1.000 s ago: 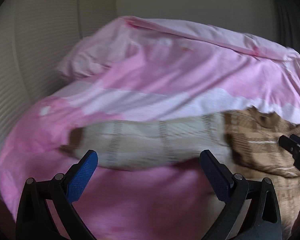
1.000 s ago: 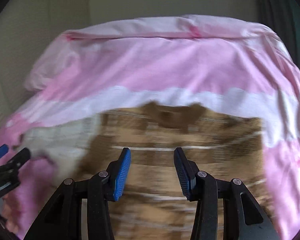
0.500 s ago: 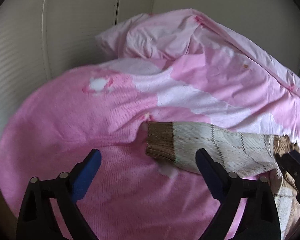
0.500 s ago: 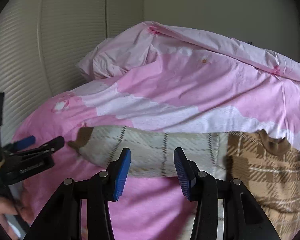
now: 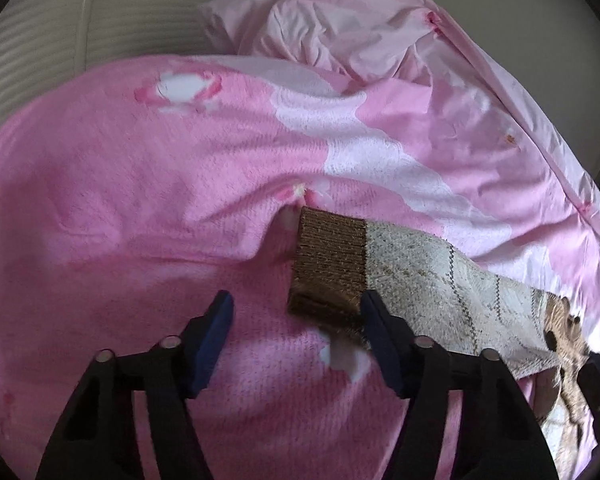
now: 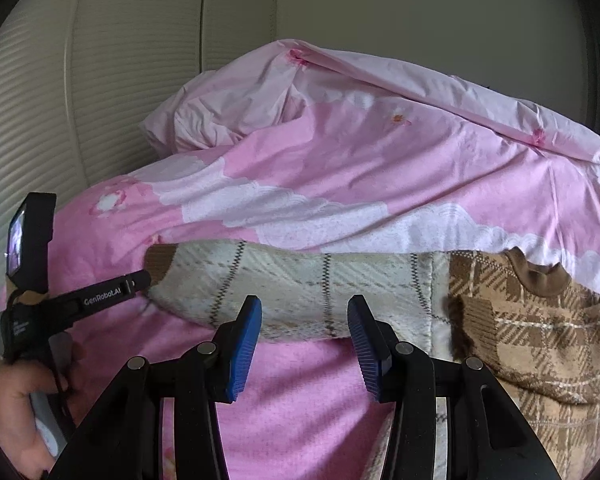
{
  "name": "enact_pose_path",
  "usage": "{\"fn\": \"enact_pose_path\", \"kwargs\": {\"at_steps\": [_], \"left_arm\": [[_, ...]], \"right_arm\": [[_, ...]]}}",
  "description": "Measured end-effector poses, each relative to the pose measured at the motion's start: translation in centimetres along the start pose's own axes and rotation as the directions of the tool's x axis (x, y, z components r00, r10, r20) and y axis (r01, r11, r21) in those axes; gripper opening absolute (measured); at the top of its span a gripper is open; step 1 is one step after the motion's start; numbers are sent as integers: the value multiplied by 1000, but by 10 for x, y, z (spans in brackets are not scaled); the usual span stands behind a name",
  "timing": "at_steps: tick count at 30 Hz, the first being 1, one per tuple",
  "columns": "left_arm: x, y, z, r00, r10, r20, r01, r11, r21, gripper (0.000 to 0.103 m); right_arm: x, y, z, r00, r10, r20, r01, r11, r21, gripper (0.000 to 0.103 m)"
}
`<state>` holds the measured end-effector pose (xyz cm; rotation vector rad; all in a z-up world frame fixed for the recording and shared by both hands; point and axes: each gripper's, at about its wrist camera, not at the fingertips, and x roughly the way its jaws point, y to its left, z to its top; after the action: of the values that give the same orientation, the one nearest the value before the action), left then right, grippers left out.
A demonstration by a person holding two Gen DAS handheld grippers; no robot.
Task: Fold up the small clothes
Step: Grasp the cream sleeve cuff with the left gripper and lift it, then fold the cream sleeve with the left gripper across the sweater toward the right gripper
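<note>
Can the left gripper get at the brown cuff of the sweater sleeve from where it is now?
Probably yes. The left gripper sits right at the brown cuff, jaws just closing with nothing gripped yet. The sleeve lies flat on the pink blanket, unobstructed.

The left tongs (image 5: 296,334) hang over a pink blanket (image 5: 120,208), jaws just closing yet apart. The sweater sleeve's brown ribbed cuff (image 5: 328,256) lies just ahead, its near corner by the right-hand pad; the cream sleeve (image 5: 432,280) trails off right.
</note>
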<state>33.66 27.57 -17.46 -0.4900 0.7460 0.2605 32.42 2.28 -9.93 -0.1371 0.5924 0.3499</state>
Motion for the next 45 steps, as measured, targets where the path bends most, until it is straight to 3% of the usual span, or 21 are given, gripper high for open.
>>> {"fn": "enact_pose_path", "kwargs": {"at_steps": [2,8,19,28,36,42,45], "left_arm": [[4,-2,1,1000,-14,-6,14,1000,-5,42],[0,-11,3,1000,16,22,-16,1000,0,15],[-34,-28,8,995,-30,93,26,999,41,8],[-59,-77,14,987,-71,143,51,990,133,8],[-81,-182,11,972,-173,157,122,949,292,7],[-94,-288,-28,953,-277,121,204,886,416,7],[-96,-344,-59,940,-330,85,252,842,477,7]], "right_arm": [[2,-7,-1,1000,-1,-7,1,1000,15,47],[2,-28,-4,1000,-17,-11,18,999,51,47],[-12,-59,-8,999,-43,-7,44,994,97,47],[-31,-86,-8,998,-59,13,56,990,131,47],[-74,-150,-10,990,-124,60,109,973,203,47],[-116,-225,-24,975,-207,76,179,946,270,47],[-137,-266,-35,965,-252,76,217,926,309,47]]}}
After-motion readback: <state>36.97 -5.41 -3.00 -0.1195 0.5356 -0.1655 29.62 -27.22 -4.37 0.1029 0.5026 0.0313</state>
